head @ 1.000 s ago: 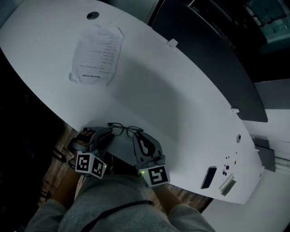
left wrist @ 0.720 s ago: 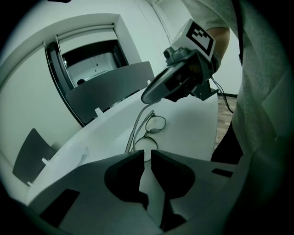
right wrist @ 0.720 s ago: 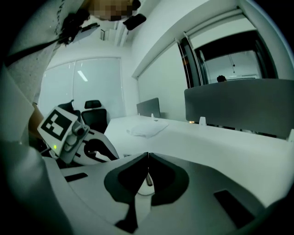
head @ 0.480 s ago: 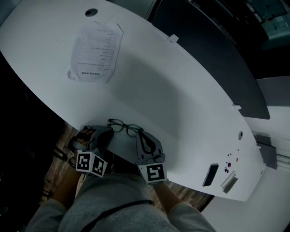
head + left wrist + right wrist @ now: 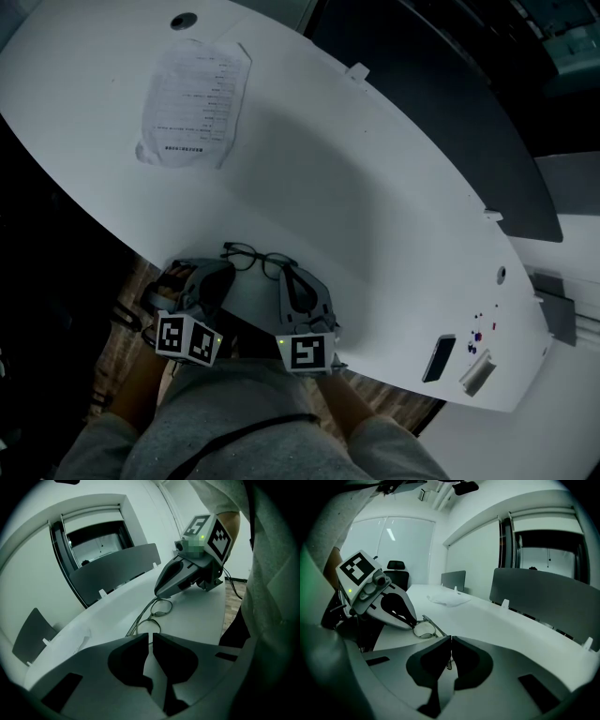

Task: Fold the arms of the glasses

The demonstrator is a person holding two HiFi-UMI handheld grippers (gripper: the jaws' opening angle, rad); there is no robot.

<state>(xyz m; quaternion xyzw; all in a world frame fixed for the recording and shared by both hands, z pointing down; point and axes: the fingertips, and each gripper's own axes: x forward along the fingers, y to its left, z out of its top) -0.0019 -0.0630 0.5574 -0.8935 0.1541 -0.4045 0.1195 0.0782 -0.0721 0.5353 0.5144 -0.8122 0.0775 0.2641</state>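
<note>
Glasses; distant paper, print seemingly illegible

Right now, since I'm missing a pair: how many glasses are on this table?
1: the glasses lie at the near edge of the table. No other pair shows.

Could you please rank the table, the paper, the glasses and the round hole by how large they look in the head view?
Largest to smallest:
table
paper
glasses
round hole
The glasses lie nearer the camera, yet look smaller than the paper.
</note>
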